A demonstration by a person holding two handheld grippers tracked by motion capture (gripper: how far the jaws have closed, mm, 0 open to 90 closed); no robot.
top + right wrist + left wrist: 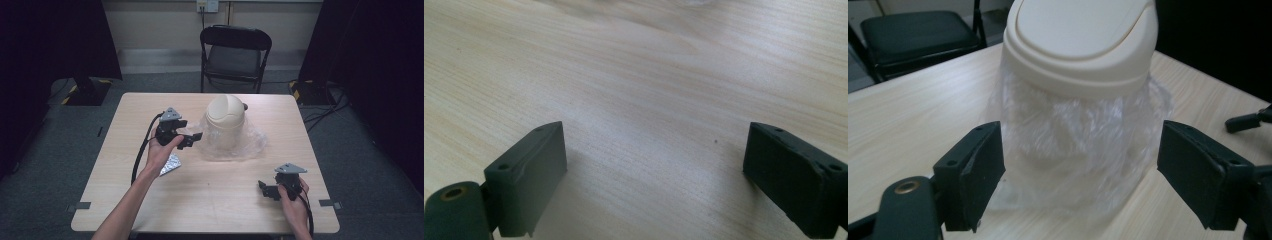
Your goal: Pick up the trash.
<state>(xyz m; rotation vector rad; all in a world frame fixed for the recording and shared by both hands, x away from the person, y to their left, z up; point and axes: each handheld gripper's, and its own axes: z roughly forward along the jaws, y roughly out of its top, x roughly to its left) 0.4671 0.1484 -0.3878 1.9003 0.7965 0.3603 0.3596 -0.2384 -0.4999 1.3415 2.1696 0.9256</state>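
Cream bin [226,116] wrapped in clear plastic bag [250,142] at frame centre on worktop [210,200]. Left gripper [192,138] just left of it, jaws wide apart. Right gripper [264,189] lower right, likewise apart, empty.

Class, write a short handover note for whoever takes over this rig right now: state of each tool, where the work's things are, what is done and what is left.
Left tool: open, jaws spread either side of the clear plastic bag, not touching it.
Right tool: open, holding nothing, low over bare table at the near right.
Small cream bin with swing lid: upright mid-table, the bag loose around its base.
Silver foil packet: flat on the table under the left hand.
Done: nothing gripped so far.
Left: probably close on the bag or bin; the right tool is free to help.
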